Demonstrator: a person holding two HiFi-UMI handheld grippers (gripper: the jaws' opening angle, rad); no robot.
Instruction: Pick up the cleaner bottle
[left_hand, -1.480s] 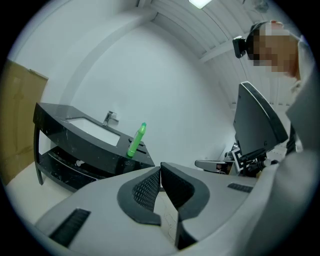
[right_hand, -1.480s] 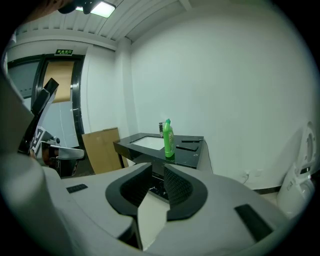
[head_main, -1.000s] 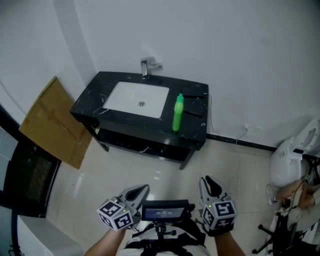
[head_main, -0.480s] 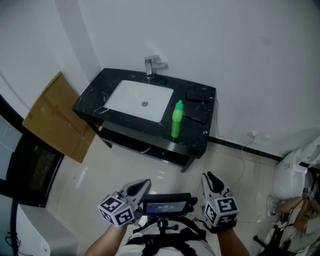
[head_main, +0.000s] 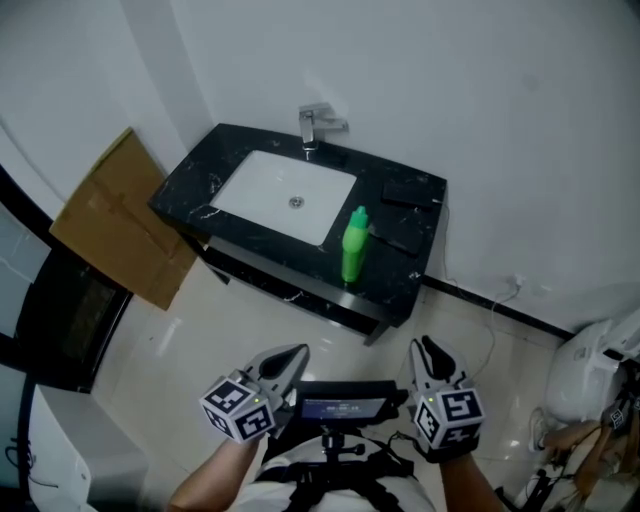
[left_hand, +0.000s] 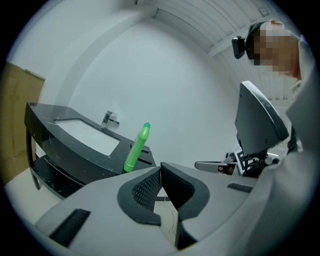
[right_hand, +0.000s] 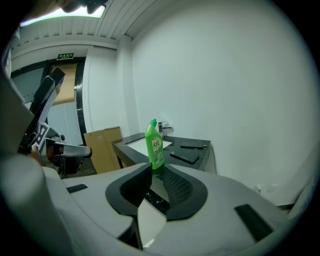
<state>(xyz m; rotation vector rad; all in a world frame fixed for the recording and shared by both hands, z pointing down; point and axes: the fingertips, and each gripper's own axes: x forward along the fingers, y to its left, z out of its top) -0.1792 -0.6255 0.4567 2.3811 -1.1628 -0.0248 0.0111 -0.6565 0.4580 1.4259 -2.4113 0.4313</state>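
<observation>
Standing item: cleaner bottle (head_main: 353, 245), green plastic, upright, angled neck, label on the body. It sits on the black stone counter (head_main: 395, 278) near the front edge, at four o'clock of the white sink (head_main: 280, 195). A dark flat object (head_main: 398, 240) lies just beside it at two o'clock. The faucet (head_main: 312, 125) is at the sink's twelve o'clock, and a cardboard sheet (head_main: 115, 225) leans at the counter's nine o'clock.

Tongs:
- Left gripper (left_hand: 160, 169): clenched, pads pressed together, nothing between them.
- Right gripper (right_hand: 156, 169): released, a narrow gap between the pads, nothing in it.

Both are held low and well apart from the counter, with the bottle at about twelve o'clock of the pair.

Handling, by judgement:
- Probably light to moderate in weight, depending on fill.
- Smooth walls likely slippery, yielding a little under squeeze.
- Not fragile, but tall on a small base, so a sideways nudge may topple it.

Hold recommended: across the straight body around the label, below the shoulder. Avoid the slanted neck and cap. The jaws need to be opened wider than the body first.
</observation>
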